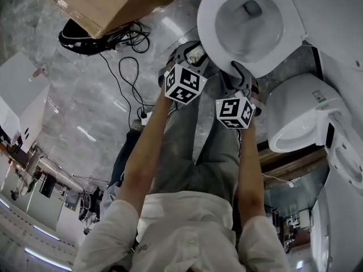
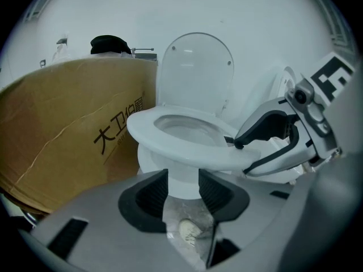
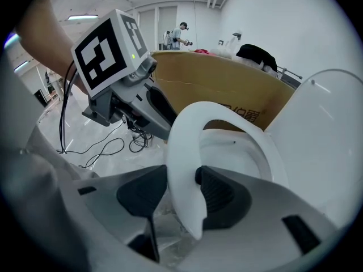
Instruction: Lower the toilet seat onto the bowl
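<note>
The white toilet seat (image 1: 211,35) lies down over the bowl (image 1: 249,21), and the lid (image 2: 195,72) stands upright behind it. My right gripper (image 1: 238,72) is at the seat's front rim. In the right gripper view the seat (image 3: 184,169) passes between its jaws, one pad close on each side without clamping, so my right gripper (image 3: 181,188) reads as open. My left gripper (image 1: 190,52) hovers just left of it, in front of the bowl. The left gripper (image 2: 182,188) is open with nothing between its pads; the toilet's foot and the floor show beyond.
A big cardboard box (image 1: 108,1) stands close to the toilet's left. Black cables (image 1: 127,67) trail over the marble floor beside it. A second white toilet (image 1: 300,115) sits at the right. My legs stand right in front of the bowl.
</note>
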Demonstrator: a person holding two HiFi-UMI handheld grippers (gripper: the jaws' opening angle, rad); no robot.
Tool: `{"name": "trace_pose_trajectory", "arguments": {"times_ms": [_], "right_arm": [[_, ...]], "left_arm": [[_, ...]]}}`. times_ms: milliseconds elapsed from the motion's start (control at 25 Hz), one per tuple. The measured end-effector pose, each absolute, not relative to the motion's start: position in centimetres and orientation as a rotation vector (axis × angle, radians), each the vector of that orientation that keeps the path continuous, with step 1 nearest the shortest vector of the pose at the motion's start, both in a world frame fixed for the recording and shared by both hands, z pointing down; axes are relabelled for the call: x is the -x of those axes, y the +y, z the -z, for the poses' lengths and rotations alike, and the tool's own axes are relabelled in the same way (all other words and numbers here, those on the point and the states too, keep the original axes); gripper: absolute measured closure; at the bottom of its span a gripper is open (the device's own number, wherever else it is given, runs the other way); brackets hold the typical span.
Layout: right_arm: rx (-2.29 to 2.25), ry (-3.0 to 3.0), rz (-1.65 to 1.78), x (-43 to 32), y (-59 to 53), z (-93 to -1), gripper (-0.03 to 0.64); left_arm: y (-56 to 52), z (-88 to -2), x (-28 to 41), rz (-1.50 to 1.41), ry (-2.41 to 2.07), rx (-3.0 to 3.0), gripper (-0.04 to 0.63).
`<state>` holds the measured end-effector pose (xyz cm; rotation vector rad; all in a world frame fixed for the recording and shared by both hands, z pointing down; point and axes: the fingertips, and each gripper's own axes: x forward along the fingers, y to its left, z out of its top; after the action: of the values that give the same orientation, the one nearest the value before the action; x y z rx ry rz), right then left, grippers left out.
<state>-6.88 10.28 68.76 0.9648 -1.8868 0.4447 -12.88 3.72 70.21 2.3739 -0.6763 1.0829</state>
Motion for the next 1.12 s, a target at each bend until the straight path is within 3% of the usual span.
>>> {"name": "trace_pose_trajectory", "arguments": {"times_ms": [1120], "right_arm": [[-0.858, -1.838, -0.442, 7.8, 11.2, -76.4, 0.399]], "left_arm": [[6.4, -76.0, 14.7, -1.13, -0.675, -2.229, 0.42]]}}
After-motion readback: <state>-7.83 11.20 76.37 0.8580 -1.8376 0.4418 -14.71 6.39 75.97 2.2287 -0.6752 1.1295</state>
